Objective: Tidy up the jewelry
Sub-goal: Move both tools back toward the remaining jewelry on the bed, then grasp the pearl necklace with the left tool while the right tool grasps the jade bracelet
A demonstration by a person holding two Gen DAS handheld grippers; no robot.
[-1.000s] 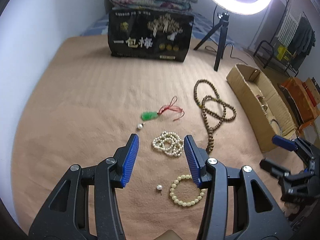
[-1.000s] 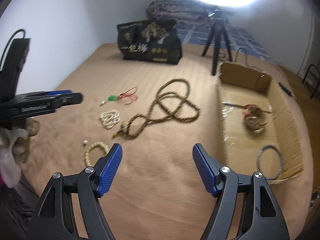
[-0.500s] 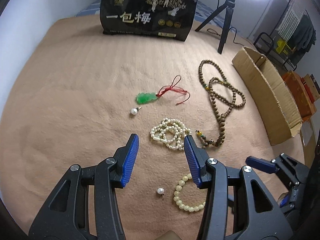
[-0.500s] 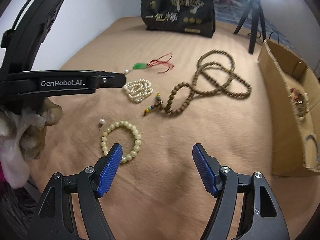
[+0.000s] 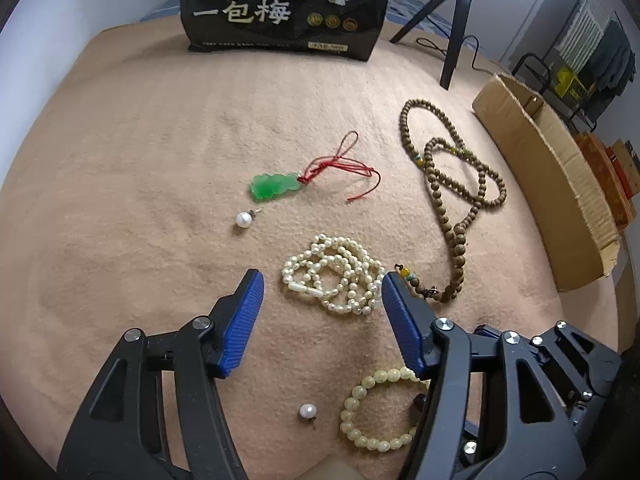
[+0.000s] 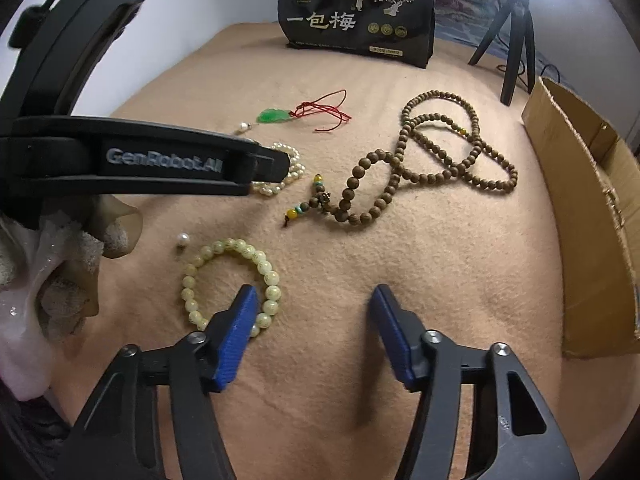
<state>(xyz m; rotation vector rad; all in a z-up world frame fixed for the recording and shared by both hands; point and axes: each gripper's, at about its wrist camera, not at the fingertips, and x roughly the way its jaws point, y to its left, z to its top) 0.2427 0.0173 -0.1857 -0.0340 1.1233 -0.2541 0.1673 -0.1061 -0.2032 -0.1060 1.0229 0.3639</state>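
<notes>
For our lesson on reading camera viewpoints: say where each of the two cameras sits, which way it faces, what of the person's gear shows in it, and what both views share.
Left wrist view: sits on the left hand-held gripper, facing forward and down at the pearl strand; its open blue fingers show, with the right tool at lower right.
Right wrist view: sits on the right hand-held gripper, facing the blanket beside the yellow bead bracelet; its open fingers show, with the left tool and gloved hand at left.
Shared: bracelet, pearl strand, green pendant, wooden beads, cardboard box, black bag.
</notes>
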